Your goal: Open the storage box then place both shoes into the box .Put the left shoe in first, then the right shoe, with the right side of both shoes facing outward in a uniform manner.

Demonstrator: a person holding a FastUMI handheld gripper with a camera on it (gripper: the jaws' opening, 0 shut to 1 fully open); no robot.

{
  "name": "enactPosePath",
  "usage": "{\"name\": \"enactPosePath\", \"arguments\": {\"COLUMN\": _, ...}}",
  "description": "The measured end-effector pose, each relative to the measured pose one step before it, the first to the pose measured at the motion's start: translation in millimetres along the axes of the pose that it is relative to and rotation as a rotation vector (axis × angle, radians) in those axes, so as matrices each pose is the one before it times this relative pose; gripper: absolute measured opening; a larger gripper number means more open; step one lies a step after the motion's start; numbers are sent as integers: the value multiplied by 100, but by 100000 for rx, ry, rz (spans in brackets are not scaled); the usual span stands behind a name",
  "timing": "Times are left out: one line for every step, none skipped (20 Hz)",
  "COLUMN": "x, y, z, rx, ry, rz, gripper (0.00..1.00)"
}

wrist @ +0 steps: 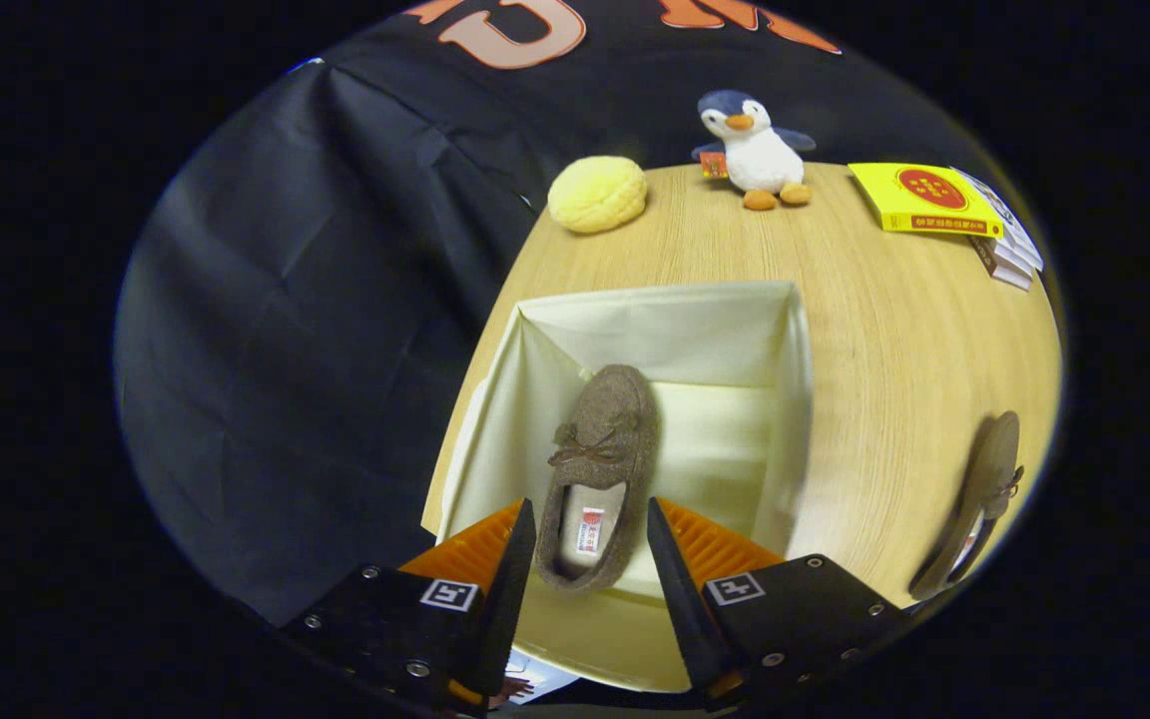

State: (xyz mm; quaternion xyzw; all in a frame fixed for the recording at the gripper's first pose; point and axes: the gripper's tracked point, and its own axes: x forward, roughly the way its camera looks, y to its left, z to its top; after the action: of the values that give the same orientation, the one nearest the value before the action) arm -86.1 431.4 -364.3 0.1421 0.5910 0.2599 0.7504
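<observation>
Shoe (600, 469) inside open storage box (795, 399), claw (590, 544) released, fingers spread above it.

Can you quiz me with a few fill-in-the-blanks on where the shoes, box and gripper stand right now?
1. One brown shoe lies inside the open ____, between the spread fingers of the gripper.
2. The other shoe lies on the ____, beside the box.
3. The gripper's fingers are ____, pressing on nothing.
4. Beyond the box, a toy ____ stands between a yellow bun and a stack of books.

Missing words: box; table; open; penguin
</observation>
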Motion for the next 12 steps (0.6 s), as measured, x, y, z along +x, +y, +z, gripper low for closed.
{"name": "enactPosePath", "arguments": {"x": -1278, "y": -965, "z": 471, "rx": -1778, "ry": -2410, "rz": 160, "gripper": 71}}
{"name": "enactPosePath", "arguments": {"x": -1275, "y": -1247, "z": 315, "rx": -1757, "ry": -2077, "rz": -367, "gripper": 73}}
{"name": "enactPosePath", "arguments": {"x": -1131, "y": -1467, "z": 279, "rx": -1415, "ry": -2188, "rz": -839, "gripper": 74}}
{"name": "enactPosePath", "arguments": {"x": -1181, "y": -1621, "z": 256, "rx": -1011, "ry": -2302, "rz": -753, "gripper": 75}}
{"name": "enactPosePath", "arguments": {"x": -1065, "y": -1726, "z": 85, "rx": -842, "ry": -2077, "rz": -1015, "gripper": 77}}
{"name": "enactPosePath", "arguments": {"x": -1048, "y": -1906, "z": -18, "rx": -769, "ry": -2065, "rz": -1591, "gripper": 80}}
{"name": "enactPosePath", "arguments": {"x": -1078, "y": -2096, "z": -41, "rx": -1081, "ry": -2340, "rz": -2174, "gripper": 82}}
{"name": "enactPosePath", "arguments": {"x": -975, "y": -2390, "z": -158, "rx": -583, "ry": -2310, "rz": -3174, "gripper": 86}}
{"name": "enactPosePath", "arguments": {"x": -855, "y": -2626, "z": -312, "rx": -183, "ry": -2209, "rz": -3703, "gripper": 89}}
{"name": "enactPosePath", "arguments": {"x": -514, "y": -2276, "z": -702, "rx": -393, "ry": -547, "rz": -3214, "gripper": 92}}
{"name": "enactPosePath", "arguments": {"x": -664, "y": -2422, "z": -653, "rx": -208, "ry": -617, "rz": -3741, "gripper": 93}}
{"name": "enactPosePath", "arguments": {"x": -419, "y": -2416, "z": -629, "rx": 675, "ry": -185, "rz": -4348, "gripper": 94}}
